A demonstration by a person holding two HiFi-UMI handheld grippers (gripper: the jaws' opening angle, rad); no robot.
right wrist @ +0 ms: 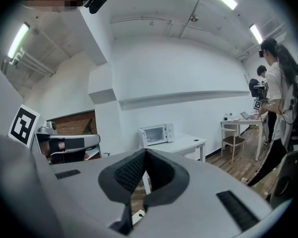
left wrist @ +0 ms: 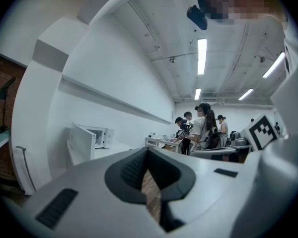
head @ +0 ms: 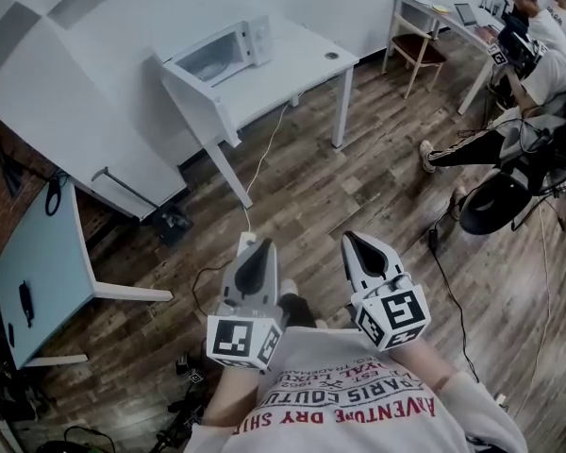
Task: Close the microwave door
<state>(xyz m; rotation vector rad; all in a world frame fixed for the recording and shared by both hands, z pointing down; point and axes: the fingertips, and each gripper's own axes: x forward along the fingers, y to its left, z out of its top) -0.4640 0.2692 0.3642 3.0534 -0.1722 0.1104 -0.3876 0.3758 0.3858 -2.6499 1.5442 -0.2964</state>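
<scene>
Long white ceiling tube lights (left wrist: 202, 56) burn out to pure glare and give even, cool light with faint shadows. Both gripper views curve strongly inside black corners, with a soft foreground. The head view is dimmer and muted.

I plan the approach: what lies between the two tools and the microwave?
Head view: wood floor crossed by a white cable, then the white table bearing the microwave.

The microwave (head: 222, 53) sits on the far worktop (head: 297, 64), at its left end beside the wall. Near, the left hand-held gripper (head: 258, 253) and right hand-held gripper (head: 358, 248) hang side by side over the floor (head: 358, 177). People (head: 538, 36) sit far right.
</scene>
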